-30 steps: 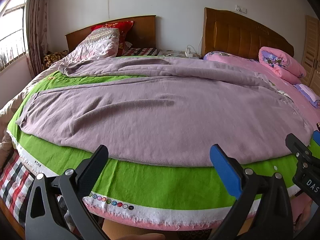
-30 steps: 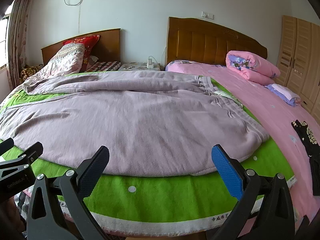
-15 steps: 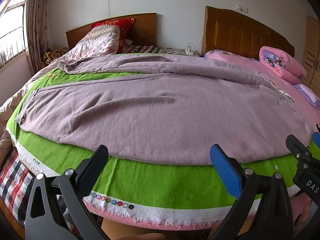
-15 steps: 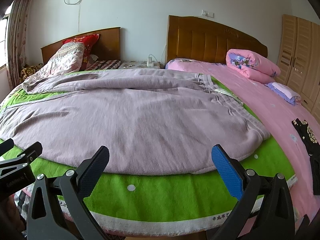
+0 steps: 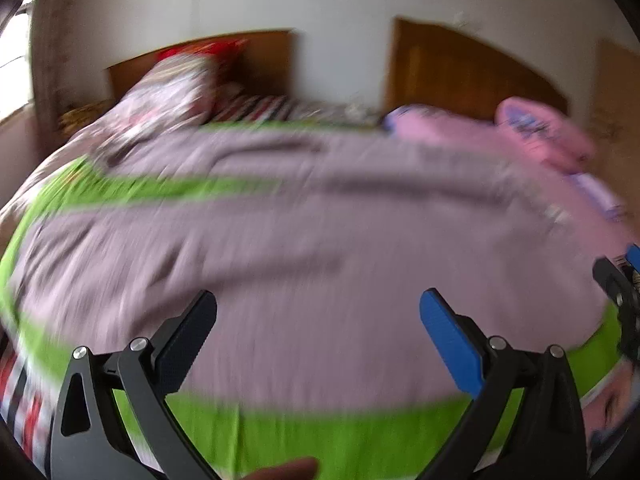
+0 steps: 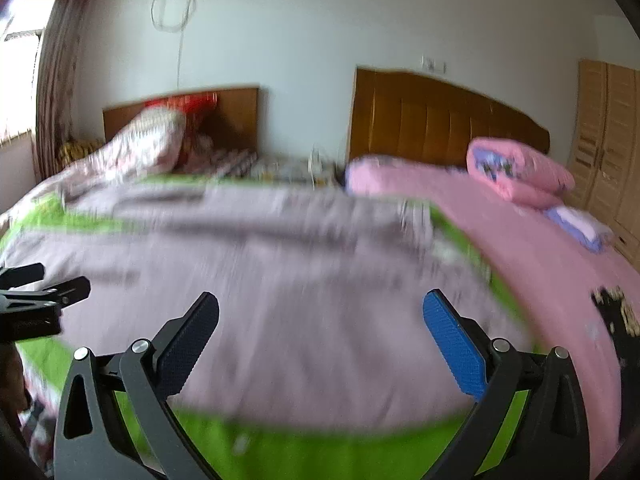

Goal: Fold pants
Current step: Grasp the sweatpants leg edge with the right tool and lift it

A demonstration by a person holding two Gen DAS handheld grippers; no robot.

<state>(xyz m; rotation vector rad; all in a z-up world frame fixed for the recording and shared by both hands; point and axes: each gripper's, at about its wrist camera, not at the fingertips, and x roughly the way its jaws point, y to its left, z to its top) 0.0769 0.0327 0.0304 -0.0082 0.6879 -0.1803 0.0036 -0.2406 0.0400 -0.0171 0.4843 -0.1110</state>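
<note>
Left wrist view: I am looking across a bed draped in a green cover (image 5: pixel 320 436), smooth and flat, with the pants (image 5: pixel 304 264) lying spread over it, a soft mauve knit, wide and wrinkled in long creases. Motion is blurring everything here. I am holding my left gripper (image 5: pixel 318 332) with its fingers wide apart, gripping nothing, one pad black, one blue, both ribbed. My right gripper (image 5: pixel 624 296) is showing at the right edge.

Right wrist view: I am keeping my right gripper (image 6: pixel 320 334) spread apart too, empty above the pants (image 6: pixel 280 300). A pink sheet (image 6: pixel 540 264) is covering the neighbouring bed, with a rolled pink quilt (image 6: pixel 520 176) near a curved wooden headboard (image 6: pixel 432 116). A slatted wooden wardrobe (image 6: pixel 608 140) is standing against the pale wall.
</note>
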